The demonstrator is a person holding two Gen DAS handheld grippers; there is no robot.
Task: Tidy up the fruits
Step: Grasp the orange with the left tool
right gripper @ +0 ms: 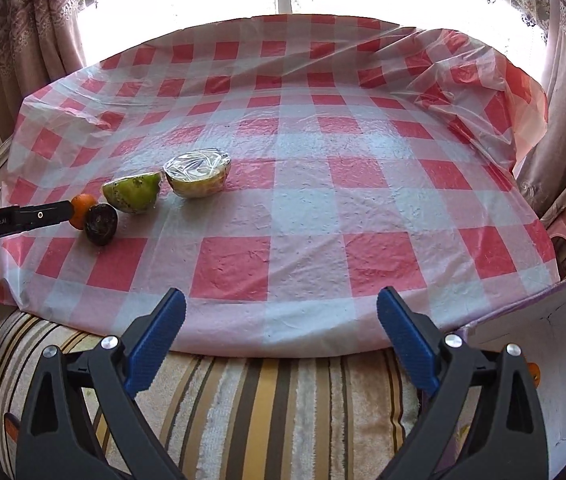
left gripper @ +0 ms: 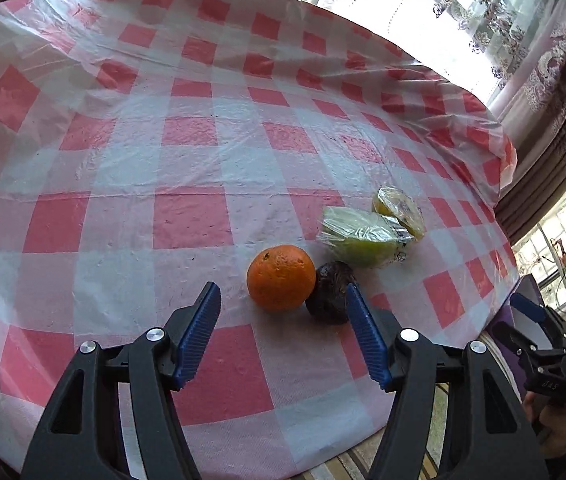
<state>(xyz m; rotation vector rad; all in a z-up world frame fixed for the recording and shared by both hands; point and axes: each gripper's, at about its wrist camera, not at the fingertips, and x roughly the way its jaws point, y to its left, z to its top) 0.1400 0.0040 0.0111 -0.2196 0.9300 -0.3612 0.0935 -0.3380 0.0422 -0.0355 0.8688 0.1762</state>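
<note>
An orange [left gripper: 282,278] lies on the red-and-white checked tablecloth [left gripper: 187,152], touching a dark round fruit [left gripper: 329,298] on its right. Behind them lie a plastic-wrapped green fruit half [left gripper: 359,236] and a wrapped yellow fruit half [left gripper: 399,210]. My left gripper [left gripper: 283,300] is open just in front of the orange, with its right fingertip by the dark fruit. My right gripper [right gripper: 281,304] is open and empty at the table's near edge, well right of the fruits: orange [right gripper: 83,204], dark fruit [right gripper: 101,224], green half [right gripper: 133,194], wrapped half [right gripper: 197,176].
A striped towel or cushion [right gripper: 267,396] lies below the table's near edge. A purple-rimmed box or bag [right gripper: 555,344] stands at the lower right, with something orange inside. Curtains and bright windows lie behind the table. The tablecloth is bunched at the far right corner [right gripper: 483,76].
</note>
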